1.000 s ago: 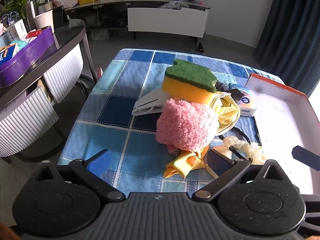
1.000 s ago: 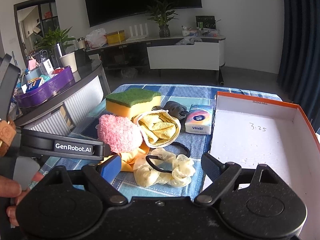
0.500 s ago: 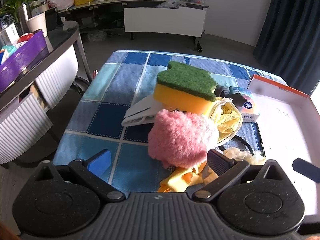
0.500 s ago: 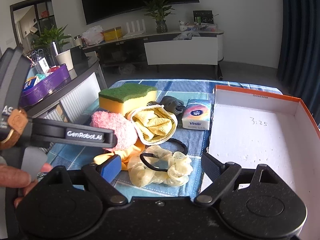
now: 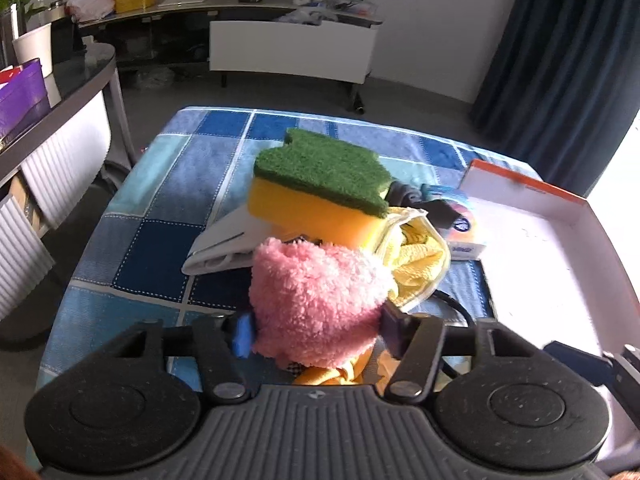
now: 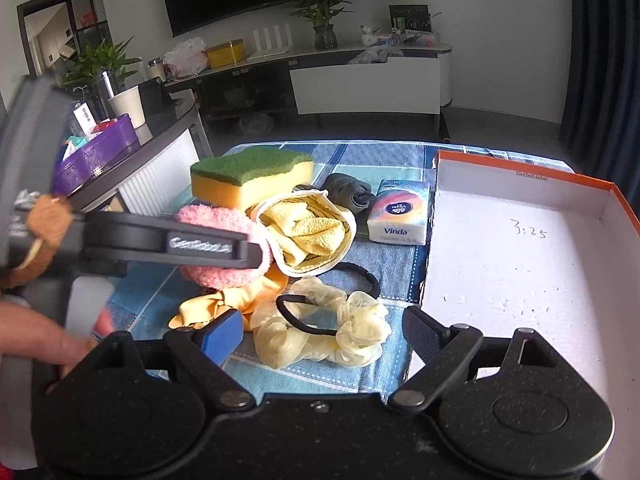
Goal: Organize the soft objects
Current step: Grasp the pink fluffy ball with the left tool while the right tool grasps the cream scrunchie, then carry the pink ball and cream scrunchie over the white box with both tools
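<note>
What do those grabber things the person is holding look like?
Each hand-held gripper is matte black plastic with a ribbed middle, two round speckled discs and hinged link arms fastened by silver bolts. The left hand-held gripper and right hand-held gripper each carry one bright blue finger pad and one dark ribbed pad. White lettering, blurred here, runs along the left one's finger.

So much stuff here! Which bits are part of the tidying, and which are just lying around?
Part of the job:
- pink fluffy sock, between the closing left hand-held gripper
- sponge
- yellow cloth
- scrunchie
- tissue pack
- box

Just lying about:
- purple tray
- paper cup
- potted plant
</note>
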A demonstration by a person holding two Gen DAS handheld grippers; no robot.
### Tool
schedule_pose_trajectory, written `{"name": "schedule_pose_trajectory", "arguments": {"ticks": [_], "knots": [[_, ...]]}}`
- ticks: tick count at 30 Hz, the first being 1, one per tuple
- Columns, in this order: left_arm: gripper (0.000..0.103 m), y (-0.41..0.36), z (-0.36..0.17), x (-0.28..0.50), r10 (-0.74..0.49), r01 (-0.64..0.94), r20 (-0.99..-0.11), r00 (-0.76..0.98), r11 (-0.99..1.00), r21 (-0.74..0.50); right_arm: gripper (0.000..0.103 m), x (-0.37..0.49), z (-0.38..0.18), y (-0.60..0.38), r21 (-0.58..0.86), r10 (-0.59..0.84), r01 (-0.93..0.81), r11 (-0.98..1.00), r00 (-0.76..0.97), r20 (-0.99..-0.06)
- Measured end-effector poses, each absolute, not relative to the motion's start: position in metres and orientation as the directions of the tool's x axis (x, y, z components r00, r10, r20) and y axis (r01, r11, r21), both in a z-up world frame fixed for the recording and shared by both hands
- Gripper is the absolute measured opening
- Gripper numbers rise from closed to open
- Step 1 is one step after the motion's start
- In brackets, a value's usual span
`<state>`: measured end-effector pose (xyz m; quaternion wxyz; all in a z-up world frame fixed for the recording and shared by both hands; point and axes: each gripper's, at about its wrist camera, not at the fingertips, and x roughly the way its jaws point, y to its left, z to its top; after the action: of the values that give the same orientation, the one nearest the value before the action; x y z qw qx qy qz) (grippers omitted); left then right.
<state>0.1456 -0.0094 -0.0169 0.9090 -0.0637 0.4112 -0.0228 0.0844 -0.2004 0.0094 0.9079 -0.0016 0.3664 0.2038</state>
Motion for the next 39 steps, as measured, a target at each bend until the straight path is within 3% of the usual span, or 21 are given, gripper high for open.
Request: {"name": "schedule_pose_trajectory", "arguments": {"ticks": [5,16,18,19,23,39], "knots": [[0.052,0.000,-0.011,0.126,-0.133,0.019,-0.730,0.671,0.987,-0.162,0.102,0.088,0.005,-0.200,0.155,0.371,-0.371,0.916,0.630,-0.682],[0.052,0.029,-0.005,0.084,-0.142,-0.014,-0.725,0.674,0.979,-0.205,0.101,0.105,-0.011,-0.181,0.101,0.339,-0.397,0.912,0.593,-0.731],[0.053,0.033,-0.003,0.081,-0.150,-0.023,-0.717,0.681,0.974,-0.225,0.091,0.111,-0.018,-0.176,0.096,0.333,-0.405,0.909,0.571,-0.751],[0.052,0.034,-0.002,0.080,-0.148,-0.026,-0.714,0.684,0.974,-0.227,0.069,0.112,-0.020,-0.174,0.102,0.338,-0.409,0.907,0.562,-0.755],[0.052,0.036,0.001,0.078,-0.147,-0.034,-0.708,0.691,0.971,-0.235,0.049,0.110,-0.017,-0.179,0.135,0.348,-0.385,0.913,0.561,-0.751],[0.053,0.002,0.016,0.071,-0.200,0.044,-0.669,0.716,0.969,-0.242,0.047,0.079,0.046,-0.237,0.166,0.351,-0.323,0.932,0.684,-0.640]]}}
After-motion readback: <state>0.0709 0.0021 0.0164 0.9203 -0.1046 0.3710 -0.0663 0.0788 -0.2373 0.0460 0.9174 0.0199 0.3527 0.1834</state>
